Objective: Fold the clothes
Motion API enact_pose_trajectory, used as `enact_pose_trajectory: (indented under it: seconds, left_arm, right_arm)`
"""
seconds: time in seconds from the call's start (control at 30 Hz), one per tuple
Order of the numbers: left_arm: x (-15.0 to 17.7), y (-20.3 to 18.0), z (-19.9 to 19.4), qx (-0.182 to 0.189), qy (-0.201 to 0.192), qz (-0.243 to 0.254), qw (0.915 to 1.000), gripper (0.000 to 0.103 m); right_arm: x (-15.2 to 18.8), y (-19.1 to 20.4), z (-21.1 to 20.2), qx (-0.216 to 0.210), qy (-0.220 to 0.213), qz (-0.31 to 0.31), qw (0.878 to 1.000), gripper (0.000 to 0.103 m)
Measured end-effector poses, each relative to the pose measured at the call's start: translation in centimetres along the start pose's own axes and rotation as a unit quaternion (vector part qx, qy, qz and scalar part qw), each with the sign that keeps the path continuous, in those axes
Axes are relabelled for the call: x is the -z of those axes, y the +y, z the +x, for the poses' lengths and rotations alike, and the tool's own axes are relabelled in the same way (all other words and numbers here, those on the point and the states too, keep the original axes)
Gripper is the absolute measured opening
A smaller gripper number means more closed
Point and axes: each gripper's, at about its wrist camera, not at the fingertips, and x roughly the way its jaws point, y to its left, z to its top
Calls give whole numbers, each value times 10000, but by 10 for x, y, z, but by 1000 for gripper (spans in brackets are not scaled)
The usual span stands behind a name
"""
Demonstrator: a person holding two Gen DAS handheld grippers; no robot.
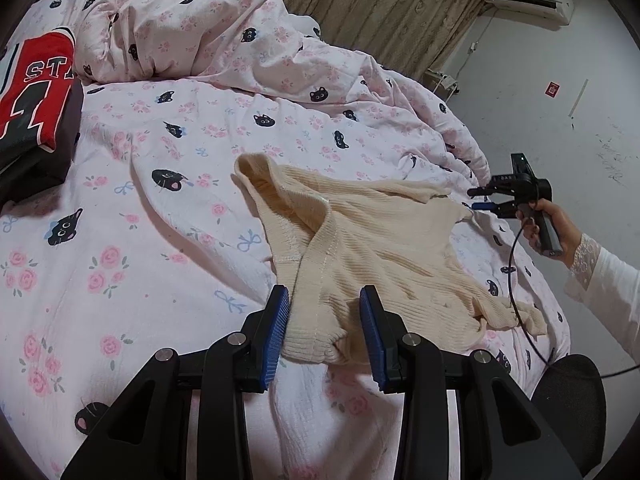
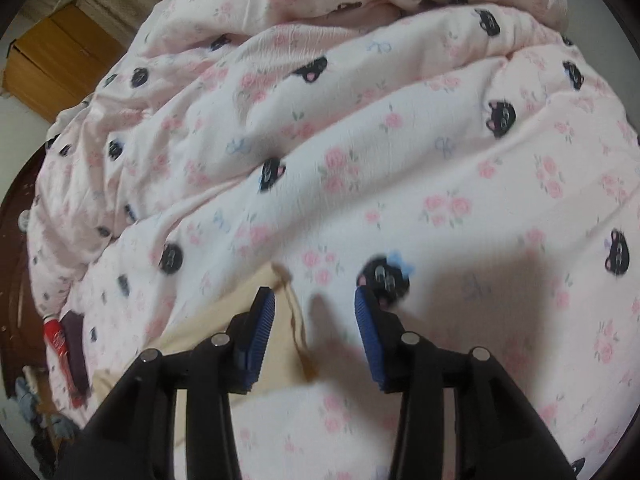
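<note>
A cream ribbed knit garment [image 1: 380, 232] lies spread and rumpled on the pink cat-print bedsheet [image 1: 160, 240]. My left gripper [image 1: 324, 296] is at its near hem, and the bunched hem fills the gap between the blue pads, which press on it. A hand holds my right gripper [image 1: 472, 199] just past the garment's far right corner, its jaws apart. In the right wrist view my right gripper [image 2: 314, 296] stands open over the bedsheet [image 2: 440, 200]. There the cream garment [image 2: 200, 344] has its edge under the left finger, and nothing is pinched.
A folded red jersey [image 1: 36, 92] sits on dark clothes at the far left of the bed. A bunched duvet [image 1: 240, 40] runs along the back. A white sleeve [image 1: 608, 276] and a black cable [image 1: 516, 280] are at the right. A wooden cabinet [image 2: 52, 68] stands beyond the bed.
</note>
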Motion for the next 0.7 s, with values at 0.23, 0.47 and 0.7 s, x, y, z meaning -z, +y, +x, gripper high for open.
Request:
enact_pose_trajectory:
  seconds: [0.23, 0.47, 0.7]
  left_arm:
    - [0, 0, 1, -4, 15, -22, 10000, 32]
    - [1, 1, 1, 5, 13, -71, 10000, 32]
    - [1, 0, 1, 120, 11, -35, 9999, 32]
  right_arm:
    - [32, -4, 14, -386, 355, -4, 9986, 43]
    - [36, 2, 17, -550, 327, 86, 9979, 5]
    - [46, 8, -35, -445, 326, -253, 9982, 5]
